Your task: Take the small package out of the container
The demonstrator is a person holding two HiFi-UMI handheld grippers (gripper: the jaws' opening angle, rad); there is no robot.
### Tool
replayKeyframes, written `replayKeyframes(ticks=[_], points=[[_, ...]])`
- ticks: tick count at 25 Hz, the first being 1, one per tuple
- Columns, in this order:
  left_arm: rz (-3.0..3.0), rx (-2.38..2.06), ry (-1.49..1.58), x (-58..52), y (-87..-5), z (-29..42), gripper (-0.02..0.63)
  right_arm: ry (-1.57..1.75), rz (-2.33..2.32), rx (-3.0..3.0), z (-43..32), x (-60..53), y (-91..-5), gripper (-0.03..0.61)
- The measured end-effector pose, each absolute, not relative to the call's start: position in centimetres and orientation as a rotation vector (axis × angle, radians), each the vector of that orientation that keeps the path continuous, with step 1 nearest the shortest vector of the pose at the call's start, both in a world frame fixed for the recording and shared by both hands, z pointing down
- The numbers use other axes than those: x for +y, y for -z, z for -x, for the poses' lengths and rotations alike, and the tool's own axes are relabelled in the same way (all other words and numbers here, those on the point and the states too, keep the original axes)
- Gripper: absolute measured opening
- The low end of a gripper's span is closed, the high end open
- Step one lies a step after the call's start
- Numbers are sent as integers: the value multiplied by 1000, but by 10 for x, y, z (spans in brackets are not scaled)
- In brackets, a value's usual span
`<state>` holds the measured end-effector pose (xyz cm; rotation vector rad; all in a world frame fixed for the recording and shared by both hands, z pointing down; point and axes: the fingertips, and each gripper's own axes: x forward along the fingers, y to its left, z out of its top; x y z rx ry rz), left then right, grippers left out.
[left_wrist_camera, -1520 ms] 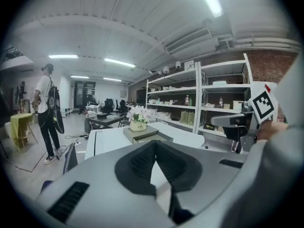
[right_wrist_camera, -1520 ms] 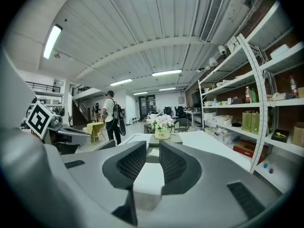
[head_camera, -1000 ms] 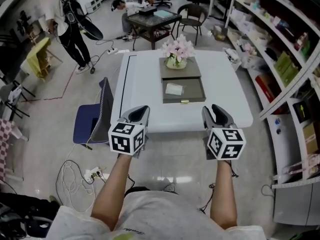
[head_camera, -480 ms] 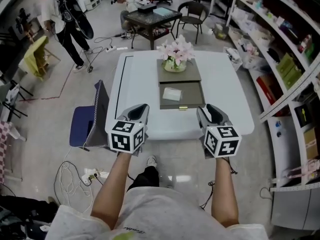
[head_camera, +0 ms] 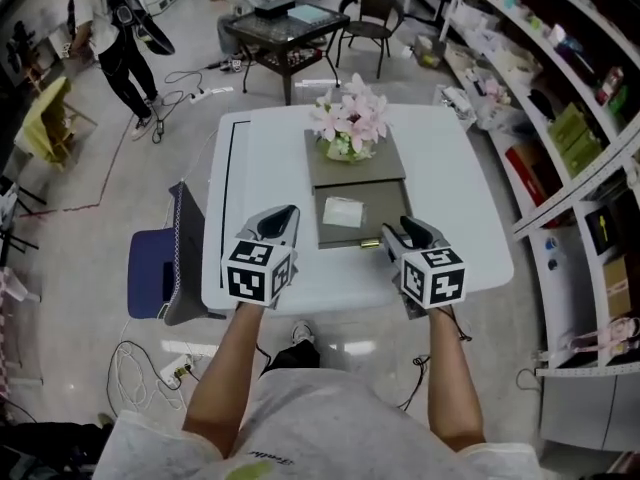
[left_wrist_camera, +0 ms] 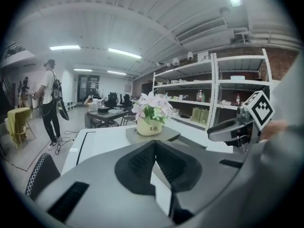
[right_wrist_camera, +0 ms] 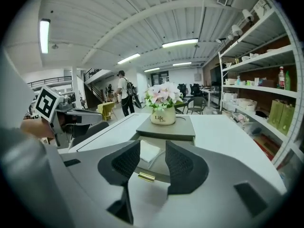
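Note:
A small white package [head_camera: 343, 211] lies in the open drawer [head_camera: 396, 214] of a grey box [head_camera: 356, 167] on the white table [head_camera: 450, 198]. A pot of pink flowers [head_camera: 349, 128] stands on top of the box. My right gripper [head_camera: 408, 230] hovers at the drawer's front right corner. Its jaws are opening, with nothing between them. In the right gripper view the package [right_wrist_camera: 148, 152] and the brass handle [right_wrist_camera: 146, 176] show through the gap of the right gripper [right_wrist_camera: 152, 146]. My left gripper [head_camera: 279, 215] hangs over the table left of the drawer, jaws shut and empty [left_wrist_camera: 155, 146].
A blue chair [head_camera: 158, 268] stands at the table's left side. Loaded shelves [head_camera: 570, 118] run along the right. A person [head_camera: 100, 28] stands at the far left, beyond a dark table [head_camera: 285, 26] with chairs. Cables lie on the floor [head_camera: 150, 368].
I have stepped up to the table. Both grippers moved forward from in front of its edge to over it, the right one reaching the drawer's front.

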<state>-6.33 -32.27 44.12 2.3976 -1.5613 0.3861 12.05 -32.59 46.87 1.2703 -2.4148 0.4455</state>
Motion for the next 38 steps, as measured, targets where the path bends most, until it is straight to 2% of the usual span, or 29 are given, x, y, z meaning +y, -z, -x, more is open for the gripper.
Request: replayKeyframes(ticks=[10,29,32,38], points=[[-2404,-1437,-423,-385,-472,71,5,-566,-1071,-2279,-90,-369,-519,193],[-2441,-1221,-422,-459,-515,76,5,-822,-934,-1883,-73,-397,-582,198],[-2442,-1201,-423,-466,-518,75,5,-834,-891,-1851,-73,-396,-586,175],[-2450,-1175,-415,-469,-518,72,6,-820,-899,-1834,-79,-398,-585,33]])
